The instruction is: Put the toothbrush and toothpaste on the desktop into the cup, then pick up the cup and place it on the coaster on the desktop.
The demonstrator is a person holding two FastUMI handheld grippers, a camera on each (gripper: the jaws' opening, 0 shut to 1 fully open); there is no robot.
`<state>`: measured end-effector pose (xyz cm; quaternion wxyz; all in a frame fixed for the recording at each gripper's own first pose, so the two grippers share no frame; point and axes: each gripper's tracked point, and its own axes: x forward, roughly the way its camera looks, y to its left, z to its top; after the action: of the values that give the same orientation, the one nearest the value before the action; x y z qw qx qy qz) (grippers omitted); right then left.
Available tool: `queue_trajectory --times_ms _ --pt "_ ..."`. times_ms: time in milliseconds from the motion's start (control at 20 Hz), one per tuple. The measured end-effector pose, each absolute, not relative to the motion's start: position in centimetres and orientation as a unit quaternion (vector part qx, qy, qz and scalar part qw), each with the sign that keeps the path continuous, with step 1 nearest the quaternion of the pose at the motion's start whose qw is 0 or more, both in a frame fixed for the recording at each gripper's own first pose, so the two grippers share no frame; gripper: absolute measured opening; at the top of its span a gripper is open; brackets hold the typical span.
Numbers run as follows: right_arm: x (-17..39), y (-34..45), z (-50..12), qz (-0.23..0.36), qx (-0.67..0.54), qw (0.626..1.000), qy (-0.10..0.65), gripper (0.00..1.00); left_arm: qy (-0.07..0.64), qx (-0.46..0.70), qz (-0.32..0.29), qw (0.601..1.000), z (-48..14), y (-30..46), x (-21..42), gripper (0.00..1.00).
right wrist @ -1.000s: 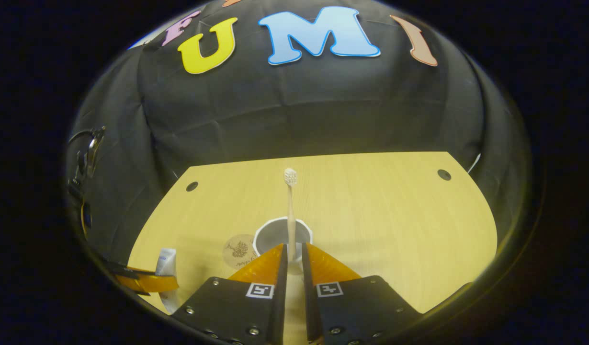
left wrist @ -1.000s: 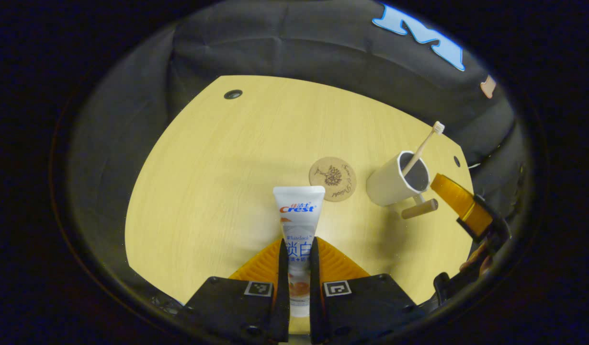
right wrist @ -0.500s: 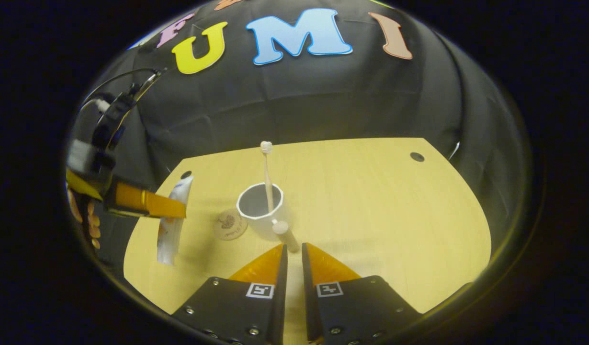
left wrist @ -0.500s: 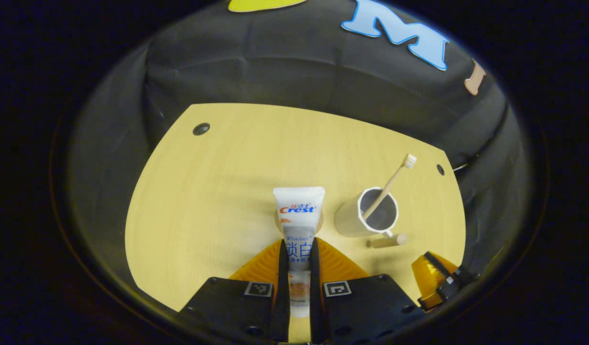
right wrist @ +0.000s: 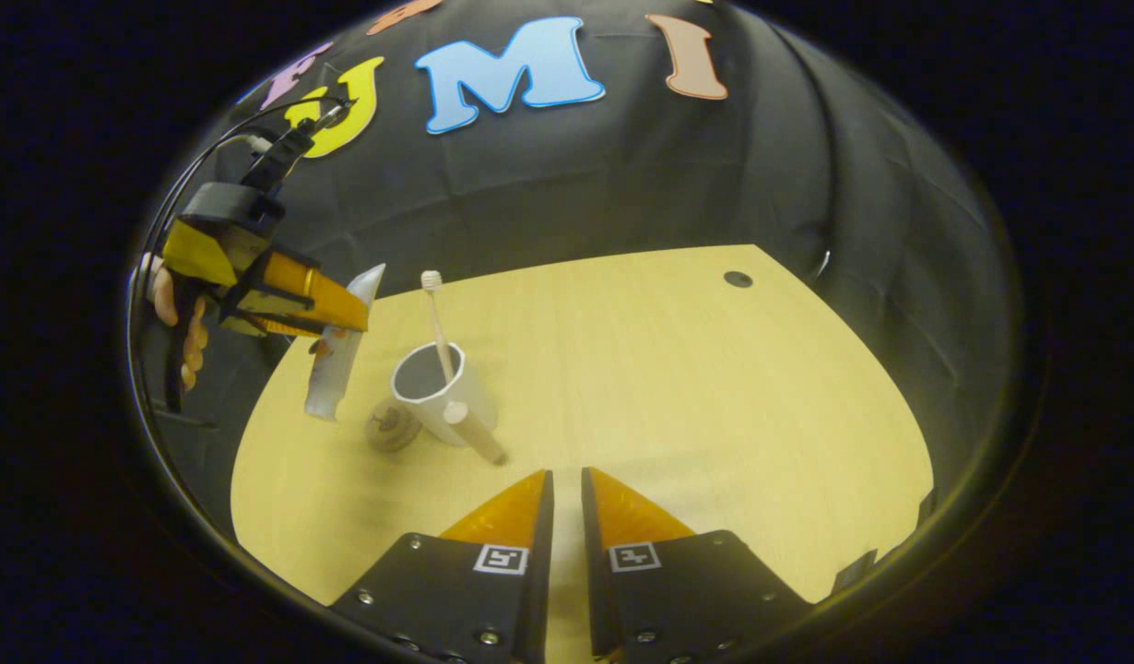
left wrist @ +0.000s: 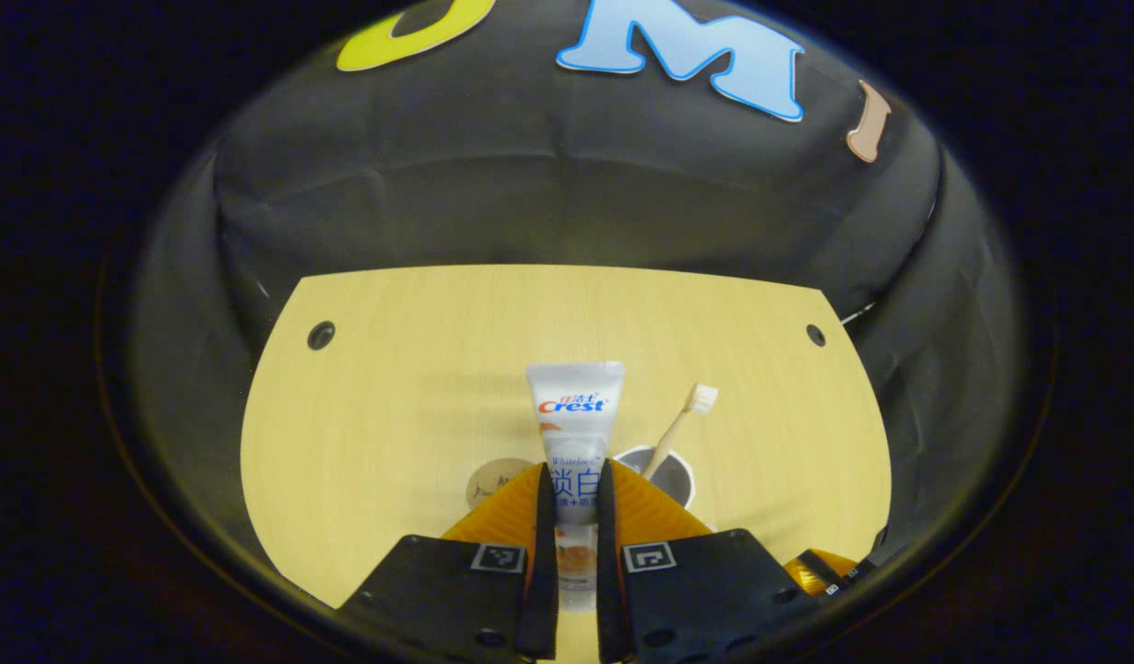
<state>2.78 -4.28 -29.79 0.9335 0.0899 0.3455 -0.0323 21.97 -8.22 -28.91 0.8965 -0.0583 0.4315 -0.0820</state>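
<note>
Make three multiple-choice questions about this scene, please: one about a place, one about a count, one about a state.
1. Where is the pale toothbrush?
A. Flat on the yellow wooden desktop
B. Standing in the white cup
C. Held in the right claw

2. How many items stand in the white cup?
A. None
B. One
C. Two

3. What is the state of the white toothpaste tube?
A. Held in the air by the left claw
B. Lying on the round cork coaster
C. Inside the cup

Answers:
1 B: its handle goes into the cup, bristles up.
2 B: the toothbrush alone stands there.
3 A: both fingers press the tube, and the right gripper view shows it above the desktop.
</note>
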Motion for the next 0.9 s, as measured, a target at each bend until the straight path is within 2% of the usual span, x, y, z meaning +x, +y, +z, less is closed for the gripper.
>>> queue_trajectory --times_ms 450,900 --pt "1.1 -9.0 -30.8 -0.078 0.1 0.923 0.363 0.17 0.401 -0.038 -0.118 0.907 -28.7 -13.9 26.2 0.24" --pt "0.5 -11.5 -31.4 -0.092 0.106 0.918 0.372 0.17 0.381 -0.076 -0.088 0.917 -30.0 -14.7 27.6 0.24"
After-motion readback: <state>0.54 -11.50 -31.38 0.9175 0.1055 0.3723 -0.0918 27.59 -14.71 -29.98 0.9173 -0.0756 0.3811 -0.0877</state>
